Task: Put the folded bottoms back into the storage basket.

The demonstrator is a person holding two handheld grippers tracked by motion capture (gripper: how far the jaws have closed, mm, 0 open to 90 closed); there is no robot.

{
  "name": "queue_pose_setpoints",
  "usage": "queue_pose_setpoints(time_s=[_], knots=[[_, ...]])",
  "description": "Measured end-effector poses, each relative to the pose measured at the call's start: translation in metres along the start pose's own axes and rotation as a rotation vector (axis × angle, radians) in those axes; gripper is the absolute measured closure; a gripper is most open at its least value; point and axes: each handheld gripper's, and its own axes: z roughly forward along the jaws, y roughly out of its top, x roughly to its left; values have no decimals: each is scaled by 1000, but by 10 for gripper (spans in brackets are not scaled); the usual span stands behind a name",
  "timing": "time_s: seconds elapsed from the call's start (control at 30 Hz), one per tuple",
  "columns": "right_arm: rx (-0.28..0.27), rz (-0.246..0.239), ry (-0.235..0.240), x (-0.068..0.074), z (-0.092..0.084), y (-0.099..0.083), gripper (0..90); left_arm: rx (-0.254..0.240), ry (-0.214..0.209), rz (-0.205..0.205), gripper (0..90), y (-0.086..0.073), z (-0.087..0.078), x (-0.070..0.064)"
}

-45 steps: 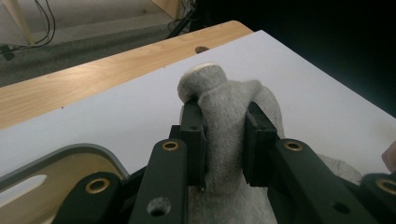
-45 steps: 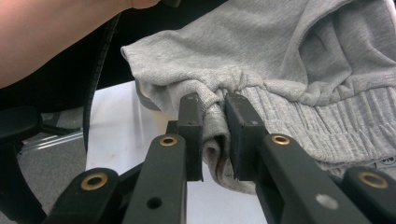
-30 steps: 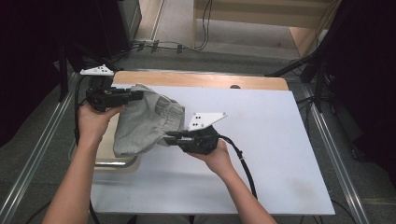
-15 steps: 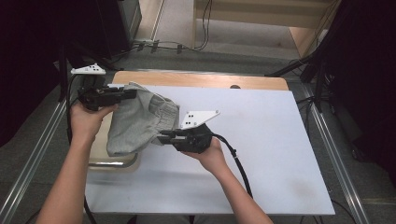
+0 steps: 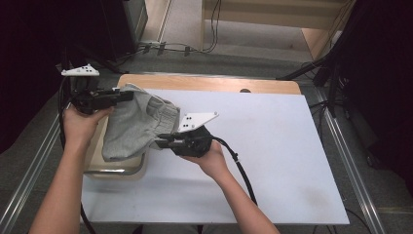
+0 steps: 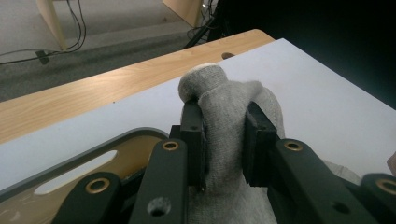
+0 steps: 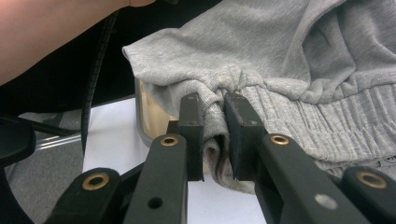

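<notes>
A grey knit garment [image 5: 131, 126] with an elastic waistband hangs between my two grippers above the table's left side. My left gripper [image 5: 117, 95] is shut on a bunched fold of the grey garment [image 6: 224, 126] at the far left. Closer to the table's middle, my right gripper [image 5: 163, 141] is shut on the gathered waistband of the garment [image 7: 215, 107]. The cloth's lower part drapes into a beige tray [image 5: 117, 168].
The beige tray [image 7: 147, 109] with a grey rim [image 6: 116, 140] sits at the table's left edge. A white sheet [image 5: 272, 146] covers the table, with a wooden strip [image 5: 209, 83] along its far edge. Cables trail from both grippers.
Both grippers have carried the garment to the left and slightly up. It now hangs more over the tray.
</notes>
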Motion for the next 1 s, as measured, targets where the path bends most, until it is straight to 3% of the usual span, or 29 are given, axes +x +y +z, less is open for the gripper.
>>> queue_pose_setpoints(time_s=[1.0], knots=[[35, -51, 13, 8, 48, 30, 756, -16, 78, -7, 740, -8, -37, 35]])
